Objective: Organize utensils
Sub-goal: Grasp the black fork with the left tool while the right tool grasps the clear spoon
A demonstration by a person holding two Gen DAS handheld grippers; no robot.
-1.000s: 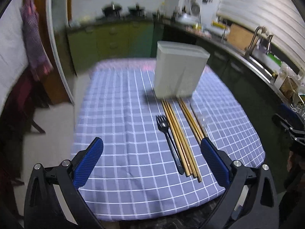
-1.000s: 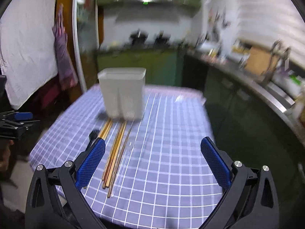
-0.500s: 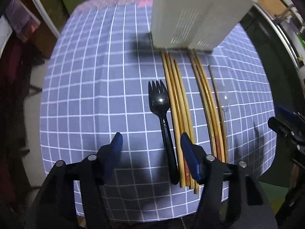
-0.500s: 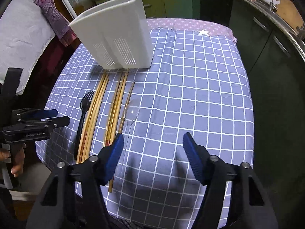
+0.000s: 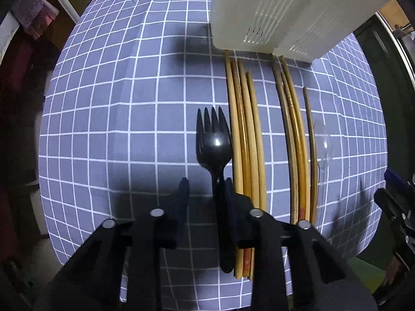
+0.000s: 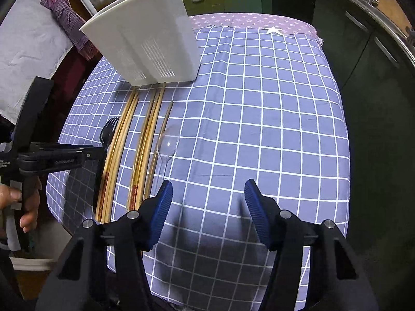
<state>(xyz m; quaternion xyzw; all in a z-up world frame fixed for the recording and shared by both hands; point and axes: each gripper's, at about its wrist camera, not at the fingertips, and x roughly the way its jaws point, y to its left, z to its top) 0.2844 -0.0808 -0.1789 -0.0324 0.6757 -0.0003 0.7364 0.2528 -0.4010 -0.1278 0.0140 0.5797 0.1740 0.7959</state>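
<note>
A black plastic fork [image 5: 214, 145] lies on the checked tablecloth, tines toward the white utensil holder [image 5: 285, 10]. My left gripper [image 5: 206, 188] is low over the fork's handle, fingers straddling it with a gap on the left side, still open. Two bundles of wooden chopsticks [image 5: 246, 134] [image 5: 293, 129] lie right of the fork, then a clear plastic spoon [image 5: 323, 150]. My right gripper [image 6: 206, 194] is open and empty above the cloth, right of the spoon [image 6: 168, 143]. The holder [image 6: 150, 41] and fork [image 6: 107, 132] show in the right wrist view too.
The blue checked tablecloth [image 6: 259, 116] covers the table. The left gripper and the hand holding it [image 6: 26, 160] show at the table's left edge. Dark green cabinets [image 6: 363, 51] and a counter run along the right. A cloth hangs at the back left [image 6: 67, 15].
My left gripper has dropped down and forward onto the fork's handle and its fingers have narrowed. My right gripper has lowered toward the cloth near the spoon and narrowed somewhat.
</note>
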